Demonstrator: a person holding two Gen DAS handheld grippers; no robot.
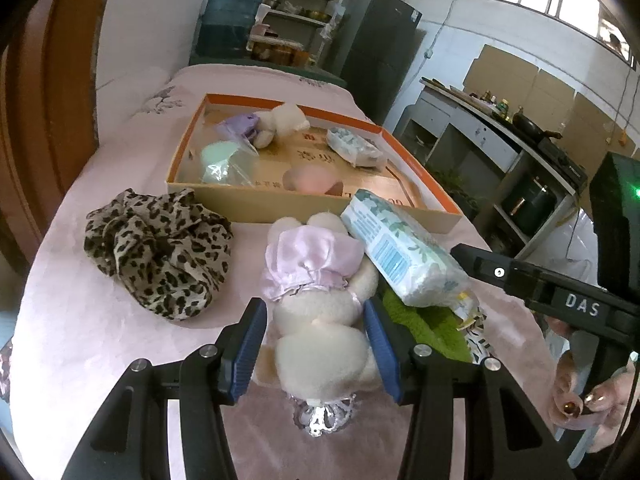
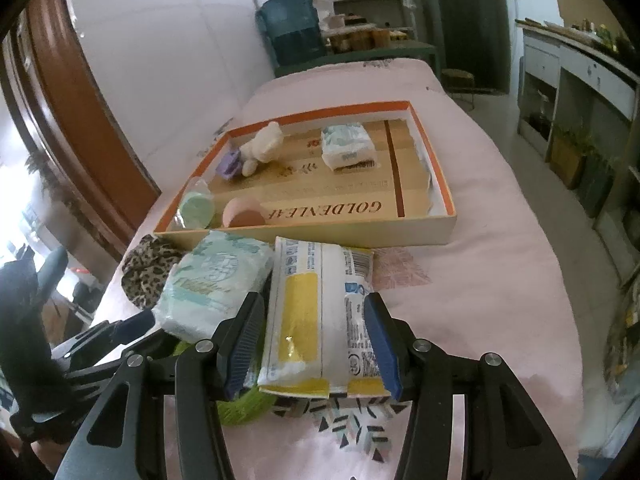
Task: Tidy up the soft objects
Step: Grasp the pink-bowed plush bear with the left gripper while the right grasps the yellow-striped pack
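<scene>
Several soft objects already lie in the shallow cardboard box [image 2: 448,216] at the far side of the pink-covered bed [image 2: 500,300]; about as many wait outside it, so the sorting looks roughly half done.

Inside the box, largest first: a patterned tissue pack [image 2: 347,147], a small white plush bear [image 2: 264,146], a pink rounded sponge [image 2: 243,213], a pale green puff in a clear wrapper [image 2: 196,208] and a lilac item [image 2: 229,164] beside the bear, too small to identify with confidence.

Outside the box, near its front wall, largest first: a leopard-print cloth [image 1: 160,248] lying apart to the left; a white plush toy in a pink satin dress [image 1: 320,300]; a green-and-white tissue pack [image 1: 400,248] resting partly on that toy; a yellow-and-white soft packet [image 2: 320,320]; and a green fuzzy cloth [image 1: 424,320] mostly buried beneath the packs.

The left hand-held gripper [image 1: 316,344] stands fairly wide, its blue pads flanking the plush toy's lower body; whether they press into the fur or merely bracket it cannot be told. The right hand-held gripper [image 2: 314,344] is at a medium opening with the yellow-and-white packet between its pads, which appear to bear on the packet's edges.

Remaining work, by this reading: carry the toy and the packet to the box, then the second tissue pack, the green cloth and the leopard cloth.
</scene>
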